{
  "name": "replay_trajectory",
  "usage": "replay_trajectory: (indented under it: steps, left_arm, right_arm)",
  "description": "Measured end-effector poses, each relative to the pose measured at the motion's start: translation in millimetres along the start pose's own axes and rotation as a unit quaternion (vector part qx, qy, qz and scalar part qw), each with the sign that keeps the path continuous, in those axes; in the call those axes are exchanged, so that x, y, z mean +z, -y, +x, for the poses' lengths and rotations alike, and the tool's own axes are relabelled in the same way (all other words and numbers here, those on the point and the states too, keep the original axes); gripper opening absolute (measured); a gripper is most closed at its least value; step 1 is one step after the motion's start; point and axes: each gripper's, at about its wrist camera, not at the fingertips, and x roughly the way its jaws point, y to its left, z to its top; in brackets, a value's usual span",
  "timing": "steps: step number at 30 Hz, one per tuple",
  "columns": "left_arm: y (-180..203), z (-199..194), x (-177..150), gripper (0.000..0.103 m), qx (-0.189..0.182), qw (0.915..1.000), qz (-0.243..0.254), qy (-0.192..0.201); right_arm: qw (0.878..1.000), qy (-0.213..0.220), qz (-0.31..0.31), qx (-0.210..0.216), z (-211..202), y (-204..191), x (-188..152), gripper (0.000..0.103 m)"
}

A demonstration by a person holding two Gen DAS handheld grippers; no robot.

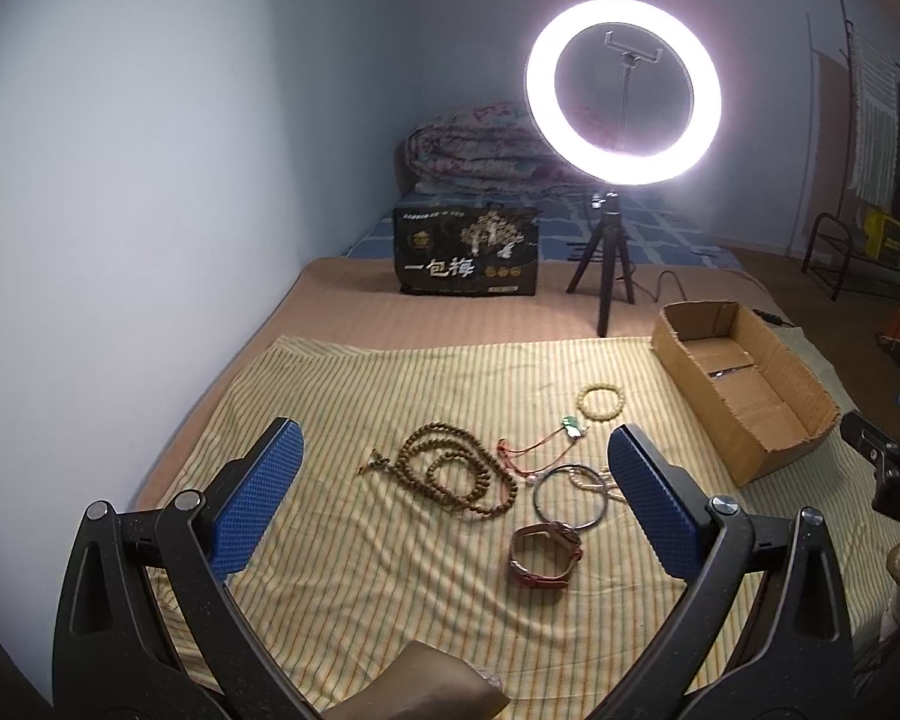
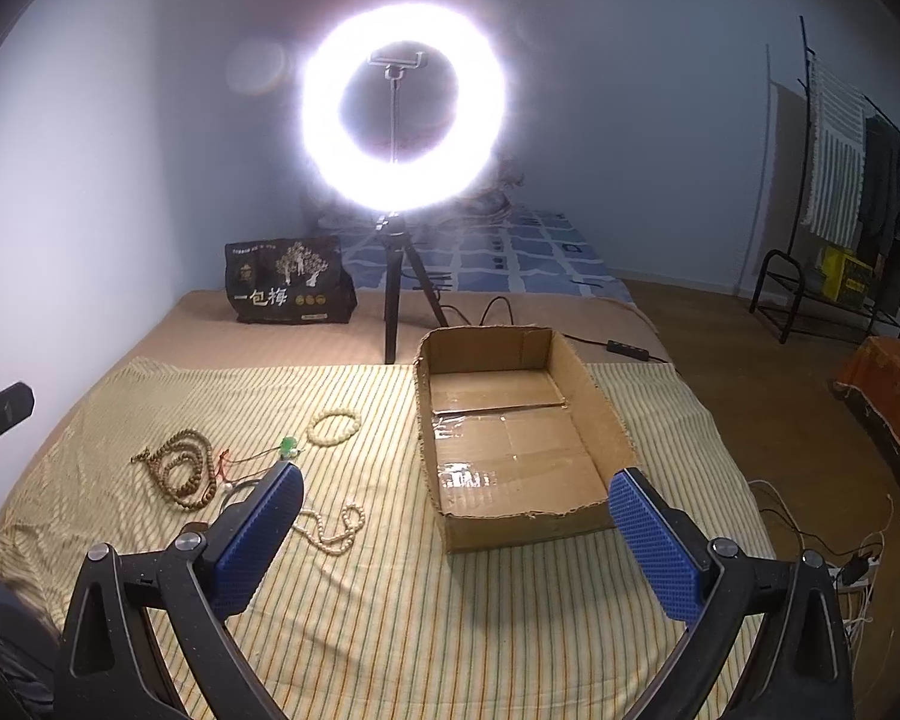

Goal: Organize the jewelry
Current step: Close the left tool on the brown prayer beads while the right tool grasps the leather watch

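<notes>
Jewelry lies on a striped cloth (image 1: 360, 570): a long brown bead strand (image 1: 456, 471), a red cord with a green pendant (image 1: 572, 427), a pale bead bracelet (image 1: 601, 403), a metal bangle (image 1: 570, 499) and a red-strap watch (image 1: 547, 552). A pale bead necklace (image 2: 336, 525) lies near the right gripper's left finger. An open cardboard box (image 2: 594, 402) stands to the right and is empty. My left gripper (image 1: 453, 501) is open above the jewelry, holding nothing. My right gripper (image 2: 456, 531) is open in front of the box, holding nothing.
A lit ring light on a tripod (image 2: 399, 300) stands behind the cloth. A black printed bag (image 2: 291, 282) sits at the back left. A wall runs along the left. Cables and a power strip (image 2: 627, 349) lie at the bed's right edge.
</notes>
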Motion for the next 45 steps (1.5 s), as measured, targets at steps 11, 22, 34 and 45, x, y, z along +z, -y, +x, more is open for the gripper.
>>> replay_trajectory:
  steps: [11,22,34,45]
  left_arm:
    - [-28.7,45.2,1.3,0.103,0.010,0.9982,-0.006,-0.060]
    - [-53.5,110.6,4.9,0.089,-0.007,0.9890,-0.020,-0.147]
    - [-62.2,189.6,-25.6,0.061,-0.053,0.9516,-0.102,-0.285]
    - [-60.9,227.2,-44.7,0.047,-0.054,0.9311,-0.149,-0.328]
  right_arm:
    - [0.997,-0.031,-0.046,0.047,27.7,-31.2,-4.4,0.103]
    - [0.983,-0.101,-0.073,0.136,64.9,-67.9,-7.3,0.096]
    - [0.947,-0.225,-0.059,0.221,118.2,-100.0,-33.1,0.072]
    - [0.927,-0.273,-0.067,0.249,139.1,-128.7,-49.9,0.055]
